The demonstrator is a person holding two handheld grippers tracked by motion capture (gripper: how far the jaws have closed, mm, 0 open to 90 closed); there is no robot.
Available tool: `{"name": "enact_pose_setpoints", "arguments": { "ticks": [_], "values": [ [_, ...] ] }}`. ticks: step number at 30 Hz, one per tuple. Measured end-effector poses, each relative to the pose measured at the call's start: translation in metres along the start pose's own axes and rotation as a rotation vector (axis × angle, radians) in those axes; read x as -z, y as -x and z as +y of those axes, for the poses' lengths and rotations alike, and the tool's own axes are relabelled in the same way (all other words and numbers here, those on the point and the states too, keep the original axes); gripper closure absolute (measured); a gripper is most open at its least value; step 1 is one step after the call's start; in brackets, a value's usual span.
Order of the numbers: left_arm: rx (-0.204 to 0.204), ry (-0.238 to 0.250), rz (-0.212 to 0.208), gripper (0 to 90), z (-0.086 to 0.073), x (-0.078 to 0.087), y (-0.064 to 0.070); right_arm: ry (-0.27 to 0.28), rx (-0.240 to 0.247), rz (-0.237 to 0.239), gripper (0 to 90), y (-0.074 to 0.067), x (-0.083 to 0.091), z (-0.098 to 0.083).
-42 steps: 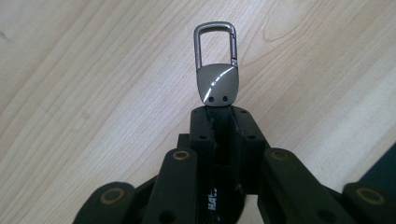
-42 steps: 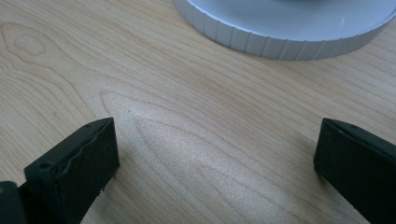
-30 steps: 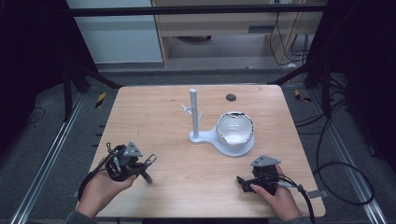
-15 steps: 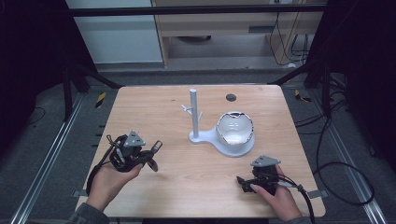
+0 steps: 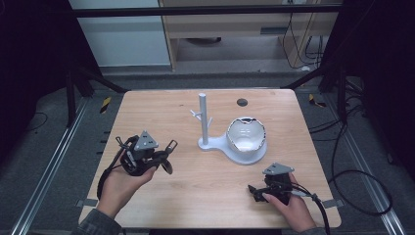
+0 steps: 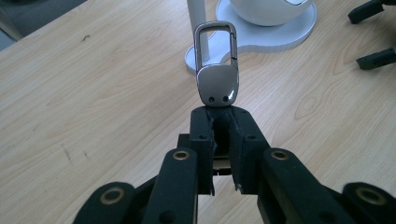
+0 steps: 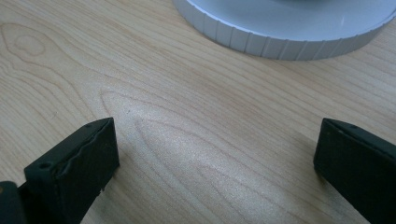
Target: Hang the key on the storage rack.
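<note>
While the left gripper (image 6: pixel 219 121) clamps a metal keychain clip (image 6: pixel 217 70) — jaws tight — the right gripper (image 7: pixel 215 163) rests wide open on the table (image 5: pixel 195 191)

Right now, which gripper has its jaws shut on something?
The left gripper: its jaws pinch the base of a metal key clip above the table. The right gripper has its jaws spread wide with nothing between them.

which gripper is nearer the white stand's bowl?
Right. The right gripper sits just in front of the bowl; the left gripper, shut on a metal clip, is farther off to its left.
</note>
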State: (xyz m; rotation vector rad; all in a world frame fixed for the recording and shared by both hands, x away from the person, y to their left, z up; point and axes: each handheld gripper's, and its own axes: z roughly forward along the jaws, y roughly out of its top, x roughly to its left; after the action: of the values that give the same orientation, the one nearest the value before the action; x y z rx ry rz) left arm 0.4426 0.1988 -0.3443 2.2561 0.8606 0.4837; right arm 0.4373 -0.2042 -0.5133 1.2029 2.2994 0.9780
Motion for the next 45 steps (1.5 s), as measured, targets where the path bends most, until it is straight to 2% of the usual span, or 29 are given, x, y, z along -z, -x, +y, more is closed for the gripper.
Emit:
{"name": "enact_pose_setpoints", "arguments": {
  "ticks": [3, 5, 11, 26, 37, 45],
  "values": [
    [-0.016, 0.005, -0.008, 80.1, 0.007, 0.0, 0.004, 0.0, 0.001, -0.001, 0.4, 0.0, 0.0, 0.0],
    [-0.02, 0.025, -0.017, 80.1, 0.013, -0.001, 0.01, 0.0, 0.0, 0.0, 0.4, 0.0, 0.0, 0.0],
    [-0.039, 0.016, -0.02, 80.1, 0.022, -0.004, 0.015, 0.0, 0.0, 0.0, 0.4, 0.0, 0.0, 0.0],
    [-0.058, 0.026, -0.009, 80.1, 0.042, -0.008, 0.021, -0.001, 0.003, -0.003, 0.4, 0.0, 0.0, 0.0],
    [-0.026, 0.041, 0.001, 80.1, 0.046, -0.01, 0.016, 0.0, 0.001, -0.001, 0.4, 0.0, 0.0, 0.0],
    [-0.022, 0.053, 0.014, 80.1, 0.053, -0.007, 0.013, 0.0, 0.001, -0.001, 0.5, 0.0, 0.0, 0.0]
  ]
}}
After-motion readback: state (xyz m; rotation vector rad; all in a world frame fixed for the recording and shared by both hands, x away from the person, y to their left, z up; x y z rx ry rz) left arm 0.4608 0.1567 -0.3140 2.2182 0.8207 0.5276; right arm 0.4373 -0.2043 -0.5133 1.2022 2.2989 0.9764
